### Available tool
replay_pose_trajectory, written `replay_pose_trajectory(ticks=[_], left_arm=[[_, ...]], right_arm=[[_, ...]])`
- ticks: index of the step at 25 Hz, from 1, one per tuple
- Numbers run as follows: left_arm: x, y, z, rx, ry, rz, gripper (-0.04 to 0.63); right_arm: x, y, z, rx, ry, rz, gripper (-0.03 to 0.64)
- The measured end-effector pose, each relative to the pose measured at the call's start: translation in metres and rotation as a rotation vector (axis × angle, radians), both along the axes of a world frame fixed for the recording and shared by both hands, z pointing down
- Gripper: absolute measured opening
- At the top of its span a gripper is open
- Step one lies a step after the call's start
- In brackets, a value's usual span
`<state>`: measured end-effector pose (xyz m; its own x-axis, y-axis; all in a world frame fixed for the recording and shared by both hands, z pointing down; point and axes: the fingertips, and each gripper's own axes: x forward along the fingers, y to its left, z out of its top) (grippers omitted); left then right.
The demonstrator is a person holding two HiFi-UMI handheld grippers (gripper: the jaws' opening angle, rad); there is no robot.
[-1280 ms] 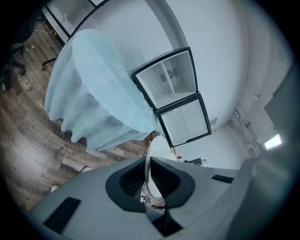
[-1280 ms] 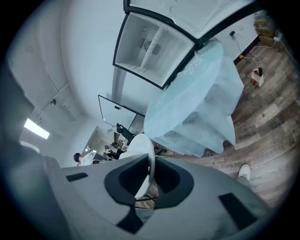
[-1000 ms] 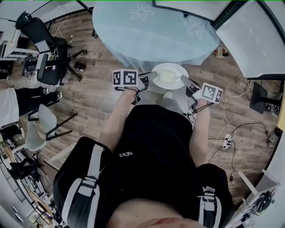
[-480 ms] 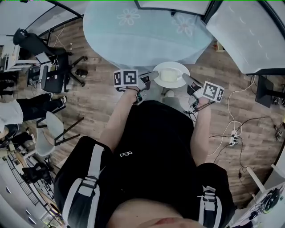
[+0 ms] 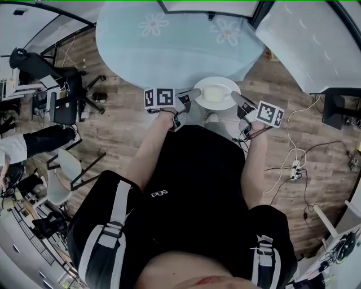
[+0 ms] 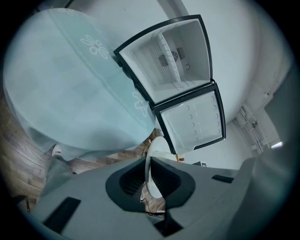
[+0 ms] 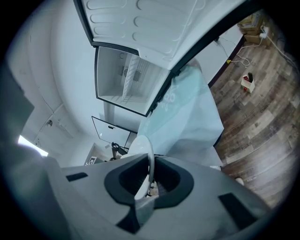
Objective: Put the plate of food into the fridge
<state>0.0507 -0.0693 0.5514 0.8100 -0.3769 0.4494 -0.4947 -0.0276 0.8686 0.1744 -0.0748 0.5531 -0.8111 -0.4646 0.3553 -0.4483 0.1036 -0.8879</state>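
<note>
A white plate [image 5: 225, 101] with a pale block of food [image 5: 213, 92] hangs in the air in front of the person, just before the round table. My left gripper [image 5: 193, 94] is shut on the plate's left rim and my right gripper [image 5: 234, 100] on its right rim. In the left gripper view the plate rim [image 6: 150, 161] stands edge-on between the jaws of that gripper [image 6: 149, 180]. The right gripper view shows the same plate rim [image 7: 146, 157] pinched by the right gripper [image 7: 149, 182]. The fridge [image 6: 174, 56] stands open beyond the table, its door [image 6: 193, 123] swung wide.
The round table with a pale blue flowered cloth [image 5: 175, 42] lies between the person and the fridge [image 5: 208, 4]. Office chairs [image 5: 59, 93] and a person [image 5: 22, 144] are at the left. Cables and a power strip [image 5: 293, 169] lie on the wood floor at the right.
The view has swung, so the table and chairs slide left in frame. The plate stays held level between both grippers, a little nearer the table edge.
</note>
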Motion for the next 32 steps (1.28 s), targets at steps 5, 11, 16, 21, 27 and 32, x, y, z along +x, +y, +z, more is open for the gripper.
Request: replay_pose_trajectory(ticks=[5,11,16,21,27,32], left_arm=[[-0.010,-0.017,0.006,-0.012,0.012,-0.021,0.031],[-0.033,-0.046,0.013,-0.028,0.011,-0.046,0.031],[-0.059,-0.085,0.018,-0.046,0.008,-0.062,0.031],[-0.100,-0.135,0.011,-0.042,-0.006,-0.093,0.031],[-0.122,-0.197,-0.005,0.019,0.019,-0.067,0.031],[-0.102,-0.230,-0.001,0.016,0.052,-0.046,0.032]], right_arm=[[-0.011,-0.019,0.003,-0.007,0.013,-0.019,0.032],[-0.032,-0.049,0.011,-0.017,0.026,-0.036,0.032],[-0.059,-0.089,0.016,-0.045,0.022,-0.038,0.031],[-0.100,-0.140,0.008,-0.043,0.049,-0.048,0.031],[-0.121,-0.190,-0.010,-0.010,0.092,0.001,0.031],[-0.100,-0.213,-0.009,-0.034,0.115,0.069,0.031]])
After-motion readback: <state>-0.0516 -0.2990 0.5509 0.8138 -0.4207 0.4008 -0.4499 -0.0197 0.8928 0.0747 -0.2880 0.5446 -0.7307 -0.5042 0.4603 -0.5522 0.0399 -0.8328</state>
